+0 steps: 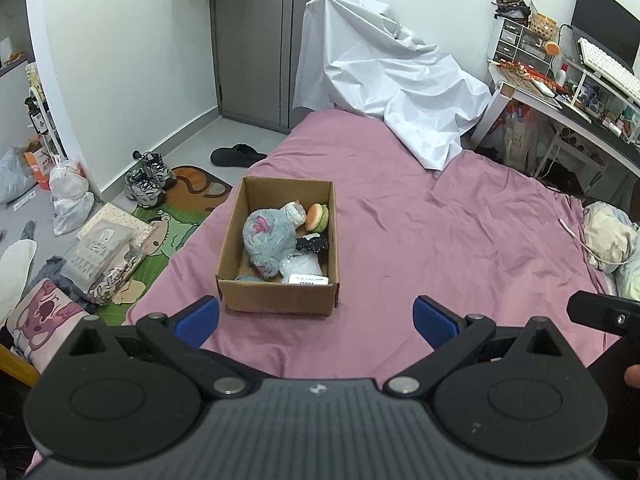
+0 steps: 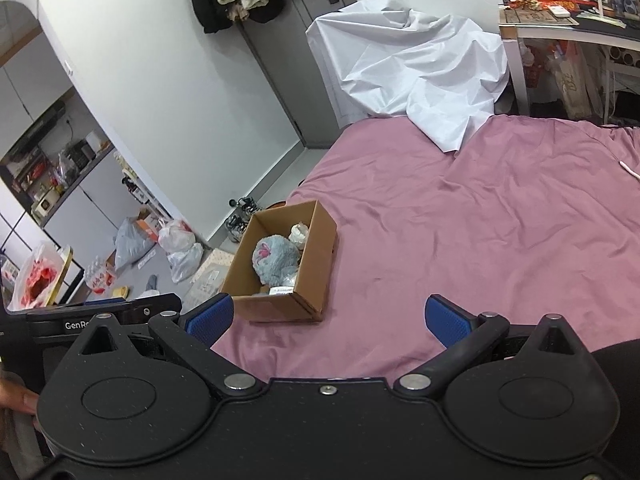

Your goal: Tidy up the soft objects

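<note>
1. Left wrist view: left gripper [image 1: 316, 320] spread wide, blue pads [image 1: 199, 317] holding nothing, poised low over the pink bedsheet [image 1: 460, 240], likely staged for a reach.
2. Right gripper [image 2: 328, 318] likewise spread wide and empty; "GenRo" partly readable on the black body at its left edge.
3. Just ahead of both, slightly left: cardboard box [image 1: 280, 298], open-topped, serving as the collection bin.
4. Inside, packed together: grey plush toy [image 1: 266, 238], burger squishy [image 1: 318, 216] at the far side, black scrunchie [image 1: 313, 242], clear plastic pouch [image 1: 301, 266] with a white label, print too small to read.
5. Farther off: white sheet [image 1: 392, 80] draped over something unseen.
6. Judged nearly done; no loose soft items visible on the bed.
</note>
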`<state>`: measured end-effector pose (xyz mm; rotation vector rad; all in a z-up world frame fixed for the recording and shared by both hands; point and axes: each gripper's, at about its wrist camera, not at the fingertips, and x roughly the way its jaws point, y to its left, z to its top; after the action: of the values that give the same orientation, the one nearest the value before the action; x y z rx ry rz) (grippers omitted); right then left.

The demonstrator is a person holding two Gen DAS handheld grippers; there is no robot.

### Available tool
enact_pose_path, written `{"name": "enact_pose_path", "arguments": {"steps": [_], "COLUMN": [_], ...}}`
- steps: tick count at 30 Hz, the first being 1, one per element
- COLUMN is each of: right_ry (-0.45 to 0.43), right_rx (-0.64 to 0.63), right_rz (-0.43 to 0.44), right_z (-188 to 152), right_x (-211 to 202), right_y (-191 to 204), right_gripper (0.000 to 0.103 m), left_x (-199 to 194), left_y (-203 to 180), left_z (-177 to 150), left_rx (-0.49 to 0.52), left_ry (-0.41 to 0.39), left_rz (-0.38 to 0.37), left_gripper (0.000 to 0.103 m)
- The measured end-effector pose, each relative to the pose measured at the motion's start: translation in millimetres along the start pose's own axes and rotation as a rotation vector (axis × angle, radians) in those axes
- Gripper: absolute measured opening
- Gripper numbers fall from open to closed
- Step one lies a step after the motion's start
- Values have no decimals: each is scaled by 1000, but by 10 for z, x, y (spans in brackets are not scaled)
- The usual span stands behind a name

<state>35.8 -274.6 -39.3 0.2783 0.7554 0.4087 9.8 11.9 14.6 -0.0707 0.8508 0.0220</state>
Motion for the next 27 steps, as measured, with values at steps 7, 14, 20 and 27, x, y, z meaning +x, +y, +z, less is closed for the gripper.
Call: {"name": "enact_pose_path", "arguments": {"steps": [7, 14, 20, 27], "right_ry": [5, 18, 24, 25], "right_rx": [-29, -33, -29, -26], "right_rz": [4, 5, 2, 5], "right_z": [-26, -27, -4, -28], "right_x": [0, 34, 67, 78], "right_y": [56, 84, 74, 76], "right_gripper": [103, 103, 103, 103], "left_x": [2, 9, 29, 52], "left_y": [1, 26, 64, 55], "left_z": [-7, -14, 1, 1], "left_rx": [9, 3, -3, 1], "left_ry": [4, 11, 15, 21], "left_rz": [3, 0, 1, 2], "left_gripper": [102, 102, 102, 102]}}
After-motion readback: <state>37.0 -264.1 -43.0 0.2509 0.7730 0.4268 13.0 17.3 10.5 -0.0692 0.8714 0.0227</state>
